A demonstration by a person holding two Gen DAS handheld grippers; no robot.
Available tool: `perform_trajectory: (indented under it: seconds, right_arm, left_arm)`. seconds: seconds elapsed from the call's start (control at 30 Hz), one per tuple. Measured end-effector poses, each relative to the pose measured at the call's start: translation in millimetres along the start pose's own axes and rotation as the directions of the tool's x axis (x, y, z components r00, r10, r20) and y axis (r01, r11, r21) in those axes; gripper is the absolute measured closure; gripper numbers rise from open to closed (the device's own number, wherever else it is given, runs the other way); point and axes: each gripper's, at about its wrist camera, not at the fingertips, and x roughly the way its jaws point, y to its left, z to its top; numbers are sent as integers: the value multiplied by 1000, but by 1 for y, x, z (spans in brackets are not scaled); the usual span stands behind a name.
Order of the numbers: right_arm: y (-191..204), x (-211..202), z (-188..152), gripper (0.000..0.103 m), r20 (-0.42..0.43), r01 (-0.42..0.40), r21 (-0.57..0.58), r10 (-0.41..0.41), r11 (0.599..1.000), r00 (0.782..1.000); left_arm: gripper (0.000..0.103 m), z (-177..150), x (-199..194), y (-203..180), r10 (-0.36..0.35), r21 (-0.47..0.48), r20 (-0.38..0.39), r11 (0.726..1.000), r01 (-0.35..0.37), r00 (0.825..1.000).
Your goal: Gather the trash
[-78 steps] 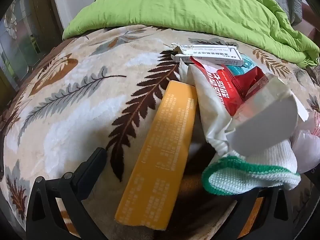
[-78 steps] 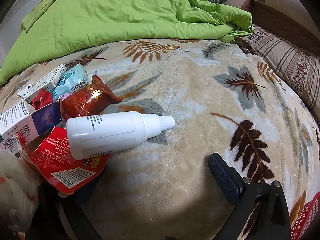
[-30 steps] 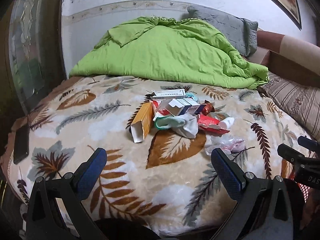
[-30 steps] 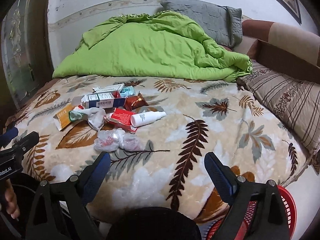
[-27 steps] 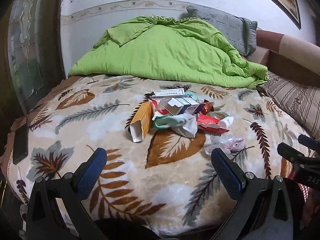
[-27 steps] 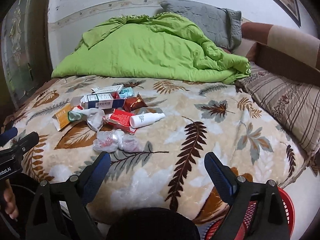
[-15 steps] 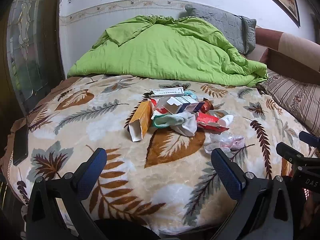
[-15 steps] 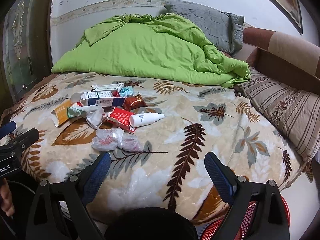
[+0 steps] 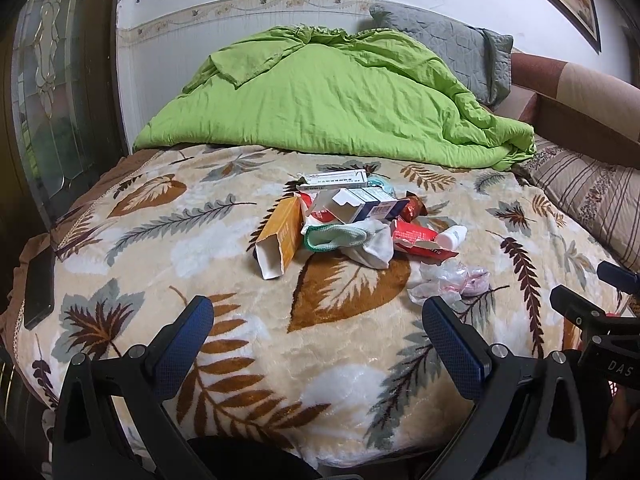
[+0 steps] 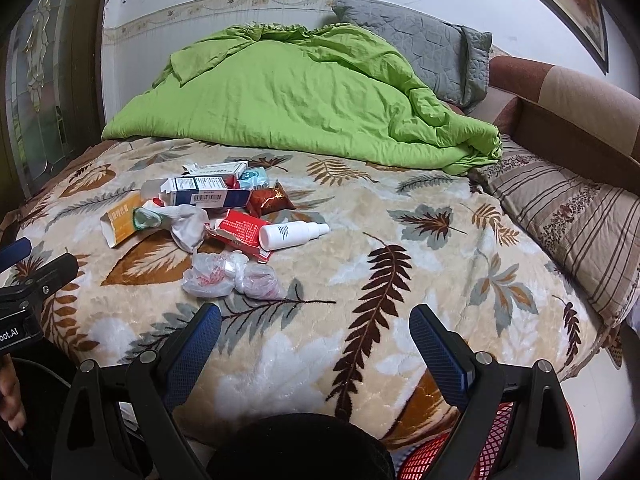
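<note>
A heap of trash lies on the leaf-patterned blanket (image 9: 200, 248) in the middle of the bed. It holds an orange carton (image 9: 280, 236) (image 10: 120, 220), a white sock with a green cuff (image 9: 352, 240) (image 10: 180, 220), a blue and white box (image 9: 360, 206) (image 10: 200, 194), a red packet (image 10: 242, 232), a white bottle (image 10: 292, 234) (image 9: 450, 236) and crumpled clear plastic bags (image 10: 228, 276) (image 9: 448, 282). My left gripper (image 9: 316, 320) and my right gripper (image 10: 316, 326) are both open and empty, held back at the near edge of the bed, apart from the heap.
A green quilt (image 9: 320, 92) and a grey pillow (image 10: 420, 44) lie at the head of the bed. A striped pillow (image 10: 568, 216) lies at the right. A red mesh basket (image 10: 480, 452) stands on the floor below my right gripper. A dark phone (image 9: 38, 292) lies at the bed's left edge.
Both grippers pulled back from close over the heap to the foot of the bed about 2.6 s ago. Over the last second the views shift only slightly. Both grippers stay open.
</note>
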Motion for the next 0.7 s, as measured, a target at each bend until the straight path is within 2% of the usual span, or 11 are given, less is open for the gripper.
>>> perform_trajectory:
  seconds: [0.7]
  right_arm:
    - [1,1,-1,6,-3,3,-1,-3,1000,1000]
  left_arm:
    - [0,1,0,1,-2,0,-5,1000,2,1000]
